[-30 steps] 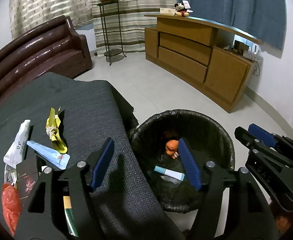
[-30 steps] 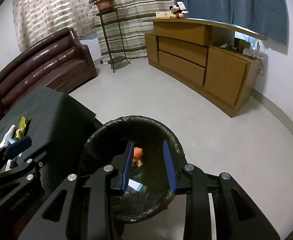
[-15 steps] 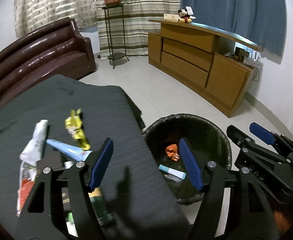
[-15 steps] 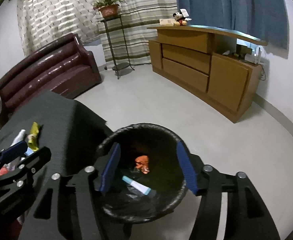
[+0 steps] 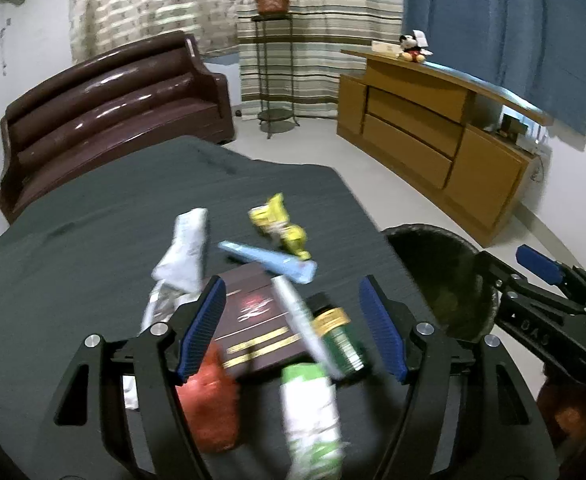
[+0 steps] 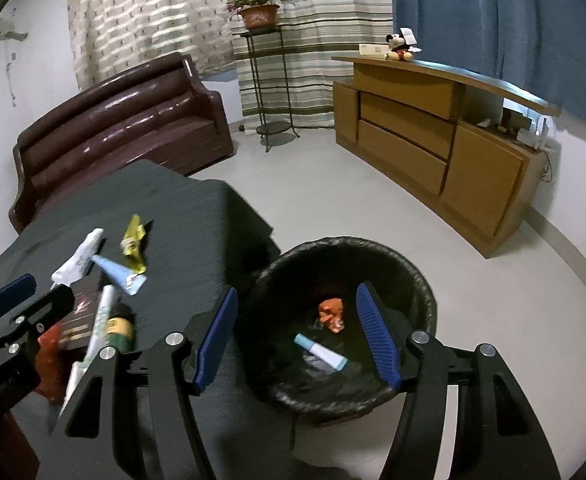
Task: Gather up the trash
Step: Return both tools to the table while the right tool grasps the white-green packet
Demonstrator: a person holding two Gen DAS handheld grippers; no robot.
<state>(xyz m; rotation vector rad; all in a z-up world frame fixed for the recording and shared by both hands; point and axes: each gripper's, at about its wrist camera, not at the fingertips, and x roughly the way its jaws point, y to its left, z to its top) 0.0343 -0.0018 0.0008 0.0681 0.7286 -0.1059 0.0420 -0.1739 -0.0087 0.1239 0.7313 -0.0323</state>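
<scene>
Two pieces of trash, a crumpled orange wrapper (image 6: 331,314) and a small blue-and-white tube (image 6: 320,352), already lie inside the black-lined bin (image 6: 421,280) beside the table. Most of the job remains: a pile of wrappers, tubes and a dark box (image 5: 253,320) sits on the dark tablecloth (image 5: 93,220). Both the left gripper (image 5: 293,328) above the pile and the right gripper (image 6: 297,336) over the bin have parted jaws holding nothing.

Home living room. Dark brown leather sofa (image 5: 109,108) against white wall, striped curtains (image 6: 305,40) and blue curtain (image 6: 493,20), potted plant (image 6: 255,10) on metal stand, wooden sideboard (image 6: 433,136) topped with plush toy (image 6: 401,46), pale tiled floor (image 6: 373,208).
</scene>
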